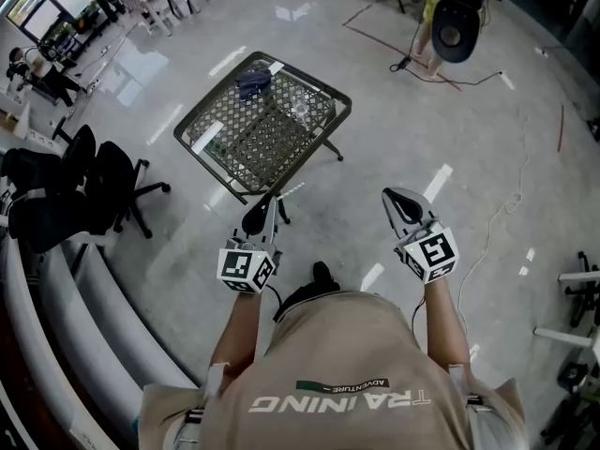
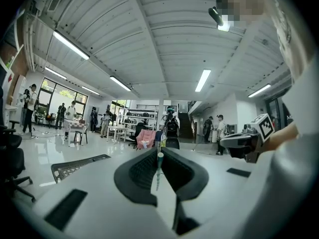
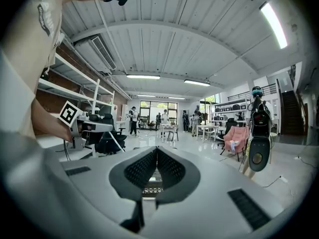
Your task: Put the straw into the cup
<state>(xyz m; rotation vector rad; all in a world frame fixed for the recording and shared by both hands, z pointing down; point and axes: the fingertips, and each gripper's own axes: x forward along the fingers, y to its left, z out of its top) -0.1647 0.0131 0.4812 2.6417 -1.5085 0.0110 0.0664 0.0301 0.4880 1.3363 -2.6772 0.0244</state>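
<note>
Left hand-held gripper (image 2: 160, 151) pinches the straw (image 2: 157, 173).
Right hand-held gripper (image 3: 156, 151) closed, empty; straw likely clamped for carrying to table (image 1: 262, 143), upper middle.

Lab hall: shelving (image 3: 75, 89), office chairs (image 1: 101, 187), worktables (image 2: 117, 129)

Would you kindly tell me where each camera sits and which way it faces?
Head view: on the person's head, facing steeply down at the floor and the mesh table; shirt, forearms, left gripper and right gripper show.
Left gripper view: on the left gripper, facing level across the hall; its jaws, shut on the straw, and the person's torso show.
Right gripper view: on the right gripper, facing the hall; its shut, empty jaws and the left arm show.
Shared: both gripper views show the pink chair.
</note>
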